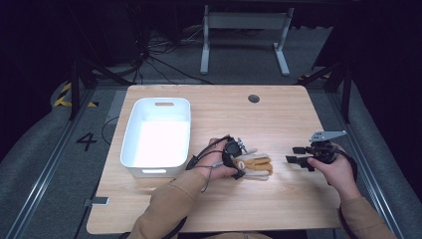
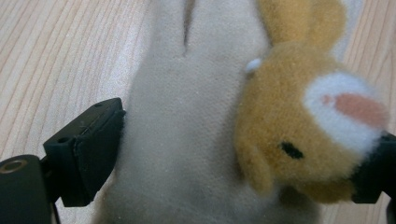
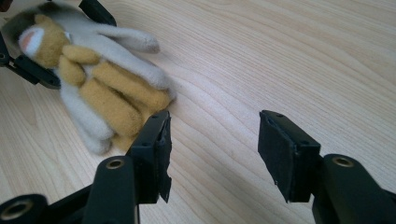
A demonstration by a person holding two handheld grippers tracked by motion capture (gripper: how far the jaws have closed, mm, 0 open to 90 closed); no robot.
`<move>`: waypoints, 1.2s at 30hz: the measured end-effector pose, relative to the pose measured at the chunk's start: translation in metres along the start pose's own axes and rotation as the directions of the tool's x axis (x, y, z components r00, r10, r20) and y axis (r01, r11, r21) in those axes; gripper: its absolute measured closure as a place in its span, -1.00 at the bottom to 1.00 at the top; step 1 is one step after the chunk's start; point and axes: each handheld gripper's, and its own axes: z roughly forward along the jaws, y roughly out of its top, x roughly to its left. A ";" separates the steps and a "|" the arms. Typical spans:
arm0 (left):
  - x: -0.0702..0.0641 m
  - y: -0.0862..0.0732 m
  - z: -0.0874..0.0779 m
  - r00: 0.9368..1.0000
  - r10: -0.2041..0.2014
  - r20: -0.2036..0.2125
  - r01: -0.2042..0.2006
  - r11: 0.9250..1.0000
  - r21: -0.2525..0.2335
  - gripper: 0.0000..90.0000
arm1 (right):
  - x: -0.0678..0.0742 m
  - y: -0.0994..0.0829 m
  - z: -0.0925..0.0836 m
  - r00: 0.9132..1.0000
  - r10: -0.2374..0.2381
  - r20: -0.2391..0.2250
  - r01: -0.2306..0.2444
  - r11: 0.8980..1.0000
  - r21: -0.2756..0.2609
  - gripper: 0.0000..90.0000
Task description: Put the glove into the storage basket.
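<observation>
A plush toy (image 1: 255, 165), cream with orange-tan parts, lies flat on the wooden table (image 1: 278, 209) right of the middle. My left gripper (image 1: 240, 162) reaches around its head end from the left. In the left gripper view the toy (image 2: 187, 140) spans the gap of the left gripper (image 2: 238, 140), and both black pads sit at its sides without visibly squeezing it. My right gripper (image 1: 292, 154) rests further right, apart from the toy. Its jaws (image 3: 212, 140) stand open over bare wood, with the toy (image 3: 102, 93) just beyond the left jaw.
A white plastic tub (image 1: 130, 124) stands on the left part of the table, close to the left hand. A round cable hole (image 1: 254, 98) sits near the far edge. Bare wood lies between the two grippers and along the near edge.
</observation>
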 end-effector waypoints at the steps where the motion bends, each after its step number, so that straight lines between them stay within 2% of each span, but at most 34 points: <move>1: 0.000 0.000 0.000 1.000 -0.001 0.001 0.001 1.000 -0.004 -0.79 | 0.000 0.000 0.000 1.000 -0.002 0.000 0.002 1.000 -0.001 0.01; 4: 0.000 -0.001 0.000 1.000 0.014 -0.003 -0.014 1.000 -0.015 -0.76 | 0.000 0.000 0.000 1.000 -0.006 0.000 0.006 1.000 0.000 0.00; 5: 0.001 -0.002 -0.001 1.000 0.028 -0.005 -0.028 0.999 -0.032 -0.70 | 0.000 0.000 0.000 1.000 -0.006 -0.001 0.006 1.000 0.000 0.00; 8: 0.001 -0.003 -0.002 1.000 0.021 -0.007 -0.022 0.998 -0.051 -0.46 | 0.000 0.000 0.000 1.000 -0.007 0.003 0.007 1.000 -0.002 0.00; 9: 0.001 -0.005 -0.003 0.999 0.034 -0.006 -0.035 0.997 -0.074 -0.36 | 0.000 0.000 0.000 1.000 -0.008 0.004 0.008 1.000 -0.001 0.00; 10: 0.001 -0.005 -0.003 0.999 0.034 -0.006 -0.035 0.997 -0.074 -0.20 | 0.001 0.000 0.000 1.000 -0.006 0.004 0.006 1.000 -0.001 0.00; 11: 0.001 -0.005 -0.004 0.999 0.035 -0.005 -0.036 0.996 -0.079 -0.13 | 0.001 0.000 0.000 1.000 -0.006 0.005 0.006 1.000 0.000 0.01; 13: 0.000 -0.006 -0.004 0.999 0.035 -0.009 -0.036 0.995 -0.091 -0.10 | 0.001 0.000 0.001 1.000 -0.009 0.005 0.009 1.000 0.000 0.01; 17: -0.001 -0.007 -0.005 1.000 0.030 -0.006 -0.031 0.995 -0.098 0.14 | 0.002 0.001 0.001 1.000 -0.015 0.003 0.015 1.000 -0.003 0.01; 20: -0.003 -0.007 -0.005 1.000 0.025 -0.008 -0.026 0.995 -0.094 0.22 | 0.002 0.001 0.001 1.000 -0.016 0.006 0.016 1.000 -0.002 0.01; 24: -0.004 -0.004 -0.007 1.000 0.006 0.002 -0.006 0.998 -0.064 0.35 | 0.002 0.001 0.002 1.000 -0.013 0.003 0.013 1.000 -0.003 0.01; 29: -0.004 -0.003 -0.007 1.000 -0.008 0.005 0.009 0.998 -0.064 0.39 | 0.002 0.000 0.002 1.000 -0.012 0.004 0.012 1.000 -0.003 0.01; 36: -0.003 0.000 -0.009 0.999 -0.032 0.016 0.032 0.999 -0.038 0.42 | 0.000 0.000 0.002 1.000 -0.006 0.007 0.006 1.000 -0.005 0.01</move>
